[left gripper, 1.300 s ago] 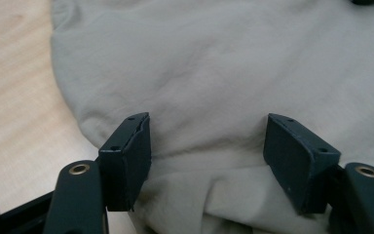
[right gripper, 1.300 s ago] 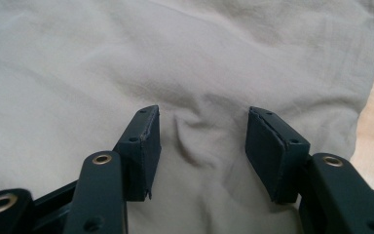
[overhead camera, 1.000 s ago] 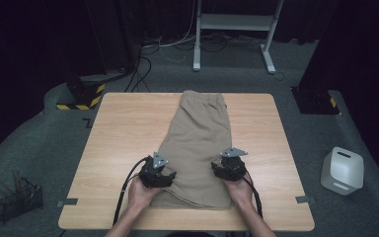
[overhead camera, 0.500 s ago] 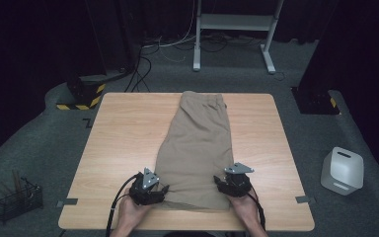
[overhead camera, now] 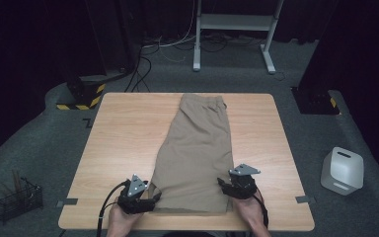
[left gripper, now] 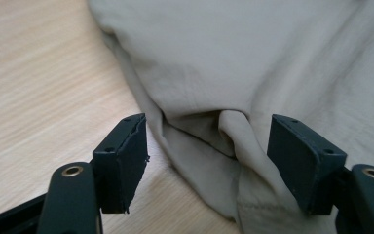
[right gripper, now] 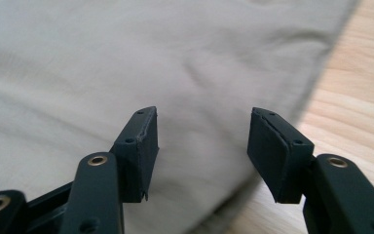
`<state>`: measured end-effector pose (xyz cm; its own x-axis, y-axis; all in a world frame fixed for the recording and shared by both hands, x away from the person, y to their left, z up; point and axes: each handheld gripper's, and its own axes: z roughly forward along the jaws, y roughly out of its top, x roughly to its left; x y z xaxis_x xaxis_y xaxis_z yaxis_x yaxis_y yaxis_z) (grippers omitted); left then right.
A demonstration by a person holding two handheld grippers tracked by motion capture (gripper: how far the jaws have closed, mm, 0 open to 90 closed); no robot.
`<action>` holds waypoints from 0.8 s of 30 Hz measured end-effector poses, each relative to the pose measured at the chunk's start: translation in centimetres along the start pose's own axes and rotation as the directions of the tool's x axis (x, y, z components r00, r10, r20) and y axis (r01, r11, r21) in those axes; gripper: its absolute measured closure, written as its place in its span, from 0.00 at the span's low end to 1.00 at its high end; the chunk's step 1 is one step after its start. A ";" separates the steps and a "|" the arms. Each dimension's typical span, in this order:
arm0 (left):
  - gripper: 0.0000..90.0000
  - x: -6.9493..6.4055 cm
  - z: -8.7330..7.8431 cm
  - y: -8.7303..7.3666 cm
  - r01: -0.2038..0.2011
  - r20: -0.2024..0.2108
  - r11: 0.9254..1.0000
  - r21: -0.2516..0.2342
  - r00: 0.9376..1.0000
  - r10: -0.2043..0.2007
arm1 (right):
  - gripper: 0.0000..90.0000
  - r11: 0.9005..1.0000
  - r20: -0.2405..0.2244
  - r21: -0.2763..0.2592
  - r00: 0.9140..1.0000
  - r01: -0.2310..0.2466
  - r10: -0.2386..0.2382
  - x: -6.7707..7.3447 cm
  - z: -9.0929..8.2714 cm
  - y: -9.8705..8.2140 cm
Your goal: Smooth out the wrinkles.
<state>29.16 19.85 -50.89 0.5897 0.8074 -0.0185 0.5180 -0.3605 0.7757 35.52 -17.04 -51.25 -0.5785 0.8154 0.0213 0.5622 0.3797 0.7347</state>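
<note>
Beige shorts [overhead camera: 195,153] lie folded lengthwise on the wooden table [overhead camera: 118,138], waistband far, hem near. My left gripper [overhead camera: 150,197] sits at the hem's near left corner. In the left gripper view the left gripper [left gripper: 207,156] stands open, and a raised fold of the shorts [left gripper: 248,58] lies between the jaws without being pressed. My right gripper [overhead camera: 227,186] is at the near right corner. In the right gripper view the right gripper [right gripper: 202,151] is open just above the shorts [right gripper: 126,58] beside their edge; its jaws have just been opening a little, gripping nothing.
A white container [overhead camera: 342,170] stands on the floor to the right, a black wire basket [overhead camera: 17,200] to the left. A yellow-and-black base [overhead camera: 81,94] and a white frame [overhead camera: 232,22] stand beyond the table. Bare wood flanks the shorts.
Both hands have drawn back along the shorts toward the table's near edge, from the lower part of the legs to the hem corners. The shorts lie as before.
</note>
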 end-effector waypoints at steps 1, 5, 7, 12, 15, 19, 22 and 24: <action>0.35 0.3 -0.4 0.2 0.021 0.006 1.000 -0.022 1.000 -0.021 | 0.48 1.000 0.007 -0.003 1.000 -0.008 0.008 -0.3 -0.2 0.1; 0.35 1.9 -0.3 1.2 0.075 0.007 0.996 -0.047 0.997 -0.075 | 0.46 0.997 0.043 -0.030 0.997 -0.070 0.071 -1.9 -0.6 0.5; 0.35 2.8 0.4 2.2 0.094 0.007 0.995 -0.033 0.996 -0.093 | 0.46 0.994 0.056 -0.041 0.993 -0.097 0.099 -2.6 -0.3 0.7; 0.35 5.5 4.1 4.8 0.170 -0.003 0.985 0.035 0.985 -0.170 | 0.47 0.987 0.089 -0.032 0.983 -0.160 0.163 -4.0 1.3 1.3; 0.35 6.0 5.2 5.5 0.177 -0.008 0.983 0.048 0.984 -0.176 | 0.47 0.984 0.098 -0.031 0.979 -0.176 0.178 -4.3 1.7 1.7; 0.35 6.6 6.8 6.8 0.184 -0.020 0.981 0.065 0.983 -0.183 | 0.47 0.979 0.104 -0.024 0.974 -0.201 0.203 -4.8 2.5 2.2; 0.35 6.8 8.0 7.6 0.187 -0.017 0.980 0.071 0.982 -0.186 | 0.47 0.977 0.115 -0.023 0.970 -0.213 0.214 -5.1 2.9 2.8; 0.35 6.9 8.8 8.0 0.184 -0.020 0.978 0.097 0.983 -0.182 | 0.46 0.975 0.118 -0.027 0.968 -0.221 0.223 -5.3 3.3 3.2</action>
<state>42.83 18.44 -50.37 0.4728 0.8688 -0.1472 0.6749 -0.2497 0.6944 42.31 -18.71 -51.23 -0.3649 0.9252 0.1041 0.6597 0.1780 0.7301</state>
